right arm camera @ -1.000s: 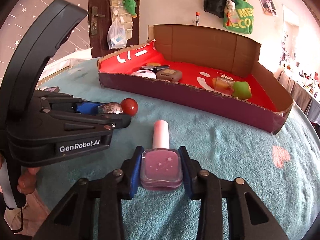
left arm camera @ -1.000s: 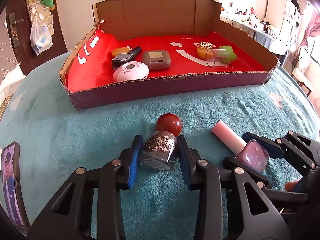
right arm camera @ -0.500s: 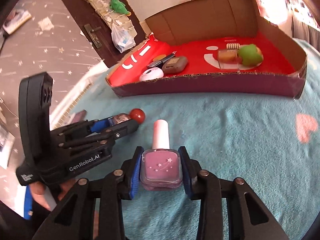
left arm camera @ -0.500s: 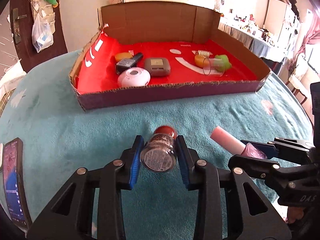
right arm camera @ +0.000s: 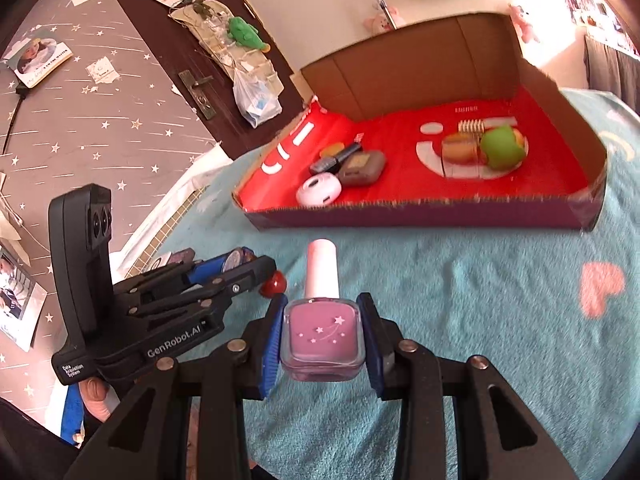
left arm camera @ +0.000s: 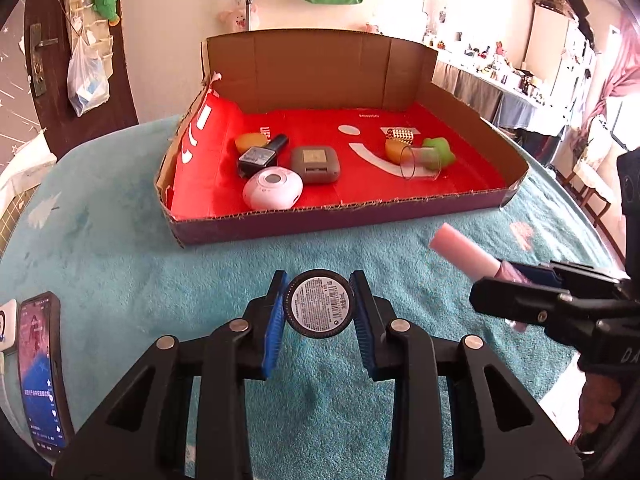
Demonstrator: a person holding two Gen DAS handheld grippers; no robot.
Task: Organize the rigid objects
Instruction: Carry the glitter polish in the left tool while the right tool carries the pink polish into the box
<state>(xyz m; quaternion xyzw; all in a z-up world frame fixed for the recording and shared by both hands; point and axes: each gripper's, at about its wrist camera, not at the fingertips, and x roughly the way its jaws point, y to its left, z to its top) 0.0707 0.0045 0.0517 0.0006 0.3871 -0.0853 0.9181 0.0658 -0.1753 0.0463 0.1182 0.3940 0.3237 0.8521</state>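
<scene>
- At 9 o'clock on the teal cloth (left arm camera: 120, 272): phone (left arm camera: 38, 372), lying flat.
- Left gripper (left arm camera: 319, 308): clamped on a glitter bottle (left arm camera: 319, 308), round label facing the camera, red cap (right arm camera: 273, 283) pointing away, clear of the cloth.
- At 12 o'clock: box (left arm camera: 320, 220), red-lined, holding small items.
- Right gripper (right arm camera: 323, 336): clamped on a pink polish bottle (right arm camera: 323, 332), cap toward the box.

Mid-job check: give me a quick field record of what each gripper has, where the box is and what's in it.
left gripper: shut on round glitter bottle, label base toward camera
right gripper: shut on pink nail polish bottle, cap pointing forward
cardboard box: ahead on the teal cloth
box contents: white round case, grey case, clear cup on its side
</scene>
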